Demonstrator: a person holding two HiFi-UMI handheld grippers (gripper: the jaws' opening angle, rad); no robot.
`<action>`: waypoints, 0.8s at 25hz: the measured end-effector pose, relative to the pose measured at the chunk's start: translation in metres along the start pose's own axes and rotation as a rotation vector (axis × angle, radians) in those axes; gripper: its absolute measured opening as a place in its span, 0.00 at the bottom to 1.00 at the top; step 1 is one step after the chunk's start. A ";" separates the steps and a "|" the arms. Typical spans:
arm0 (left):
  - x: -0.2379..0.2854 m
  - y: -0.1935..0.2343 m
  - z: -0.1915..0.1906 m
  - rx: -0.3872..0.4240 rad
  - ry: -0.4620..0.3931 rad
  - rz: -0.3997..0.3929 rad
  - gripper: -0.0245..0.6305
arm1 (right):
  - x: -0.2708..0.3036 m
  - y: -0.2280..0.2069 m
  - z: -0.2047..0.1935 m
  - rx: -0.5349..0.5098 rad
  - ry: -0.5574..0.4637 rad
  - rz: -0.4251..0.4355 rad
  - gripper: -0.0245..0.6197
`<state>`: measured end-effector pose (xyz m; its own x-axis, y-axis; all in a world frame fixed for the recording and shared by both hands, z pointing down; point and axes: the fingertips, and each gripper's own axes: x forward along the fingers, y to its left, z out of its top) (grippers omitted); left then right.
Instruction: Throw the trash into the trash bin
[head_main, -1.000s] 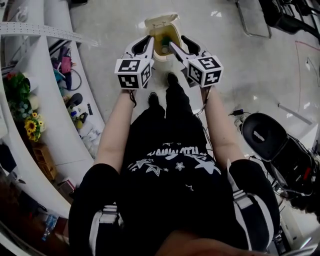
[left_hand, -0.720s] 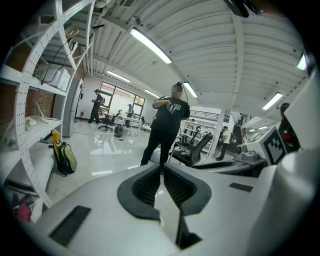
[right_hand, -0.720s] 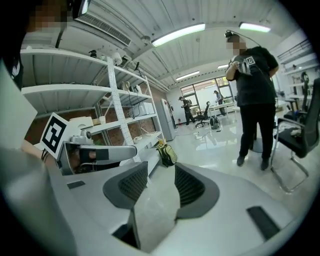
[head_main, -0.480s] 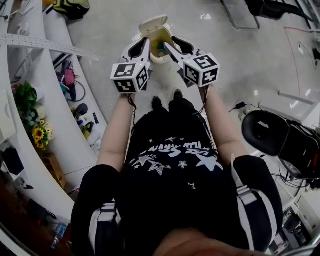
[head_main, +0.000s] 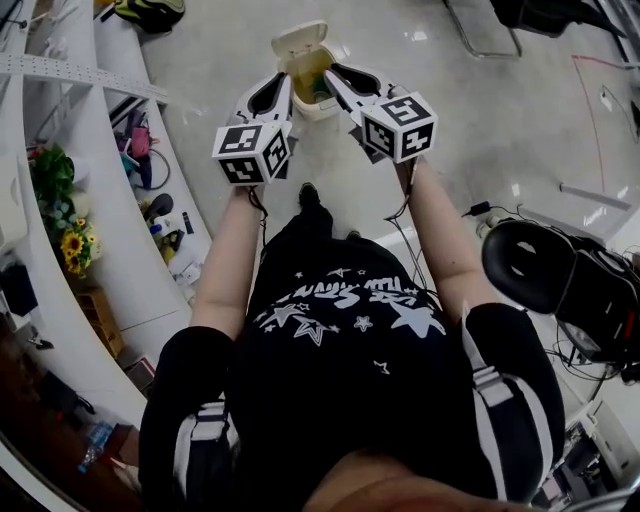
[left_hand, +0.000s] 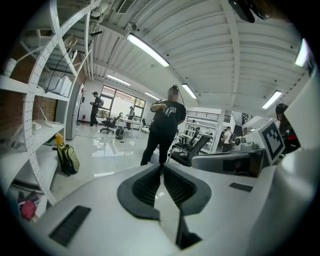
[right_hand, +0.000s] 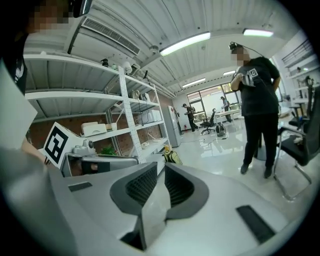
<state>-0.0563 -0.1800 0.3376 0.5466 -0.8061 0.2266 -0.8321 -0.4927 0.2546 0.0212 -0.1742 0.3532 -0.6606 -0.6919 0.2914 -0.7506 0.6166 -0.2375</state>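
Observation:
A small cream trash bin (head_main: 303, 102) stands on the floor ahead of the person's feet, its lid (head_main: 298, 41) flipped back and a yellow-green lining showing inside. Both grippers hang in the air over its near rim. My left gripper (head_main: 285, 82) points at the bin's left side; in the left gripper view its pads (left_hand: 161, 166) meet at the tips with nothing between them. My right gripper (head_main: 330, 76) points at the right side. Its jaws are closing, a narrow gap still shows at the tips (right_hand: 160, 169), and nothing is between them.
White shelving (head_main: 110, 200) with flowers and clutter runs down the left. A black office chair (head_main: 530, 265) and cables stand at the right. A backpack (head_main: 150, 12) lies at the far left. A person in black (left_hand: 162, 130) stands further off in the room.
Both grippers have risen and shifted a little toward the top of the head view, still over the bin. The right gripper's jaws have narrowed. The left jaws stay together.

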 end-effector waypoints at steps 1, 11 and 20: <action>-0.003 -0.006 -0.001 0.001 -0.003 0.001 0.08 | -0.006 0.002 0.002 -0.008 -0.006 0.002 0.12; -0.053 -0.061 -0.008 0.010 -0.052 0.011 0.08 | -0.073 0.036 -0.004 -0.043 -0.059 -0.004 0.05; -0.093 -0.096 -0.015 0.021 -0.090 0.032 0.08 | -0.124 0.062 -0.015 -0.099 -0.072 0.009 0.05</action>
<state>-0.0256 -0.0527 0.3061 0.5102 -0.8472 0.1482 -0.8511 -0.4724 0.2290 0.0565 -0.0448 0.3158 -0.6696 -0.7090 0.2214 -0.7416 0.6547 -0.1463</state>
